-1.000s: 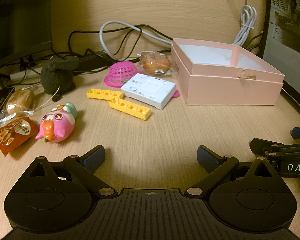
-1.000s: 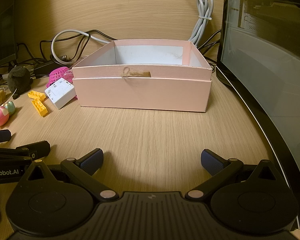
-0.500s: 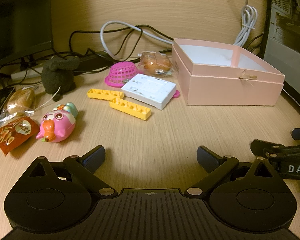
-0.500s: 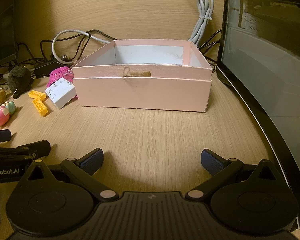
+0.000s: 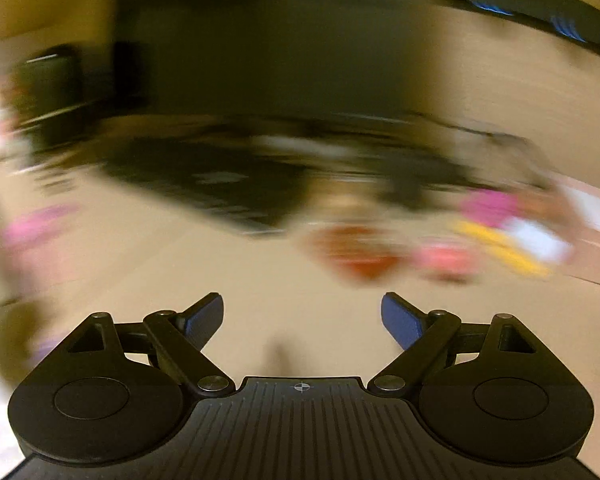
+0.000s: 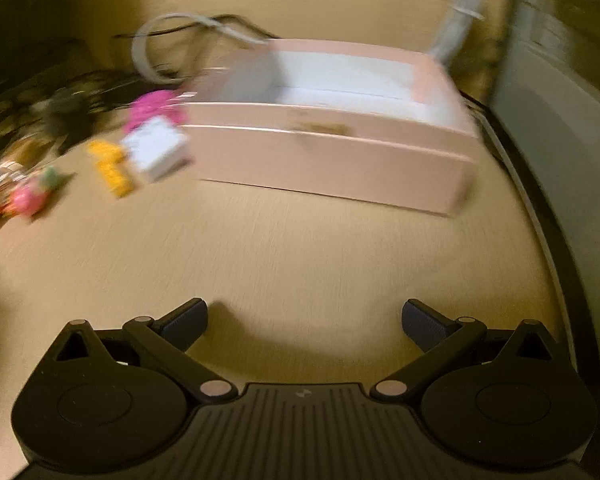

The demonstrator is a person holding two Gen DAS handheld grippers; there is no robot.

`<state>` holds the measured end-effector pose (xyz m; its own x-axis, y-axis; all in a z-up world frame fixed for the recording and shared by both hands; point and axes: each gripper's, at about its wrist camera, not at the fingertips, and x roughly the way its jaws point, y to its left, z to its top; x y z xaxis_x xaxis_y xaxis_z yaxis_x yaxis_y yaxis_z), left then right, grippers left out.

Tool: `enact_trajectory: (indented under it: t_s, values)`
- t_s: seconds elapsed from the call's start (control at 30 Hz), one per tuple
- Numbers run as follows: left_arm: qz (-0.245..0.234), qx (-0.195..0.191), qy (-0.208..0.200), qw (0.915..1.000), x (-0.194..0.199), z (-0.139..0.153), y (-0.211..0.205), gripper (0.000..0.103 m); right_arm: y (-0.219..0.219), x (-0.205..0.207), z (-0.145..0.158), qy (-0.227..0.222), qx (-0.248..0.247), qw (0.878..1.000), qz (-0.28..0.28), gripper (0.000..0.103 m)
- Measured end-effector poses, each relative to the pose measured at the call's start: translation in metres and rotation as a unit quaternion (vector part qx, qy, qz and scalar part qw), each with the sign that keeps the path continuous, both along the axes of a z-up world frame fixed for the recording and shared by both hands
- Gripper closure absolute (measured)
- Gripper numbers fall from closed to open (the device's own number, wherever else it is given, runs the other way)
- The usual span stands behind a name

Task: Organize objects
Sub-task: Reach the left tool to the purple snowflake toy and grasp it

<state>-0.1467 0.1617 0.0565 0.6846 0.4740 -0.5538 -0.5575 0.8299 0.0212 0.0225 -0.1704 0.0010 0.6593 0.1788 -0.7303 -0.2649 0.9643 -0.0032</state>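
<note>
Toys lie blurred on the desk at ten o'clock in the right view, just left of the pink box at twelve. Left gripper and right gripper both gape, holding nothing.

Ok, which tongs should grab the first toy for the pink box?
Probably the left tongs: open, with the blurred pink toy and yellow blocks ahead and to the right. The right tongs, also open, face the pink box.
</note>
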Motion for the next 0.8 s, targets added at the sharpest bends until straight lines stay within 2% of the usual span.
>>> enact_trajectory:
  t_s: [0.1, 0.17, 0.23, 0.3, 0.4, 0.53, 0.6, 0.8]
  values:
    - [0.092, 0.015, 0.033, 0.9951, -0.039, -0.004, 0.047, 0.014, 0.032, -0.015, 0.014, -0.042, -0.010, 0.998, 0.054, 0.000]
    - [0.139, 0.001, 0.048, 0.9891, -0.053, -0.009, 0.073, 0.015, 0.053, -0.022, 0.022, -0.067, -0.012, 0.994, 0.088, 0.000]
    - [0.162, -0.017, 0.054, 0.9852, -0.059, -0.015, 0.092, 0.020, 0.073, -0.027, 0.030, -0.088, -0.015, 0.989, 0.118, 0.000]
    - [0.168, -0.028, 0.064, 0.9833, -0.055, -0.021, 0.102, 0.025, 0.093, -0.029, 0.037, -0.098, -0.017, 0.986, 0.137, 0.000]
    - [0.171, -0.040, 0.079, 0.9813, -0.044, -0.030, 0.112, 0.025, 0.116, -0.032, 0.041, -0.101, -0.012, 0.982, 0.159, 0.000]
    - [0.163, -0.033, 0.075, 0.9832, -0.042, -0.032, 0.110, 0.028, 0.129, -0.038, 0.044, -0.102, -0.004, 0.979, 0.178, 0.000]
    - [0.155, -0.033, 0.070, 0.9849, -0.040, -0.034, 0.110, 0.044, 0.133, -0.039, 0.043, -0.101, 0.000, 0.978, 0.180, 0.000]
    - [0.123, -0.031, 0.068, 0.9896, -0.030, -0.038, 0.112, 0.045, 0.153, -0.034, 0.037, -0.093, 0.008, 0.975, 0.201, 0.000]
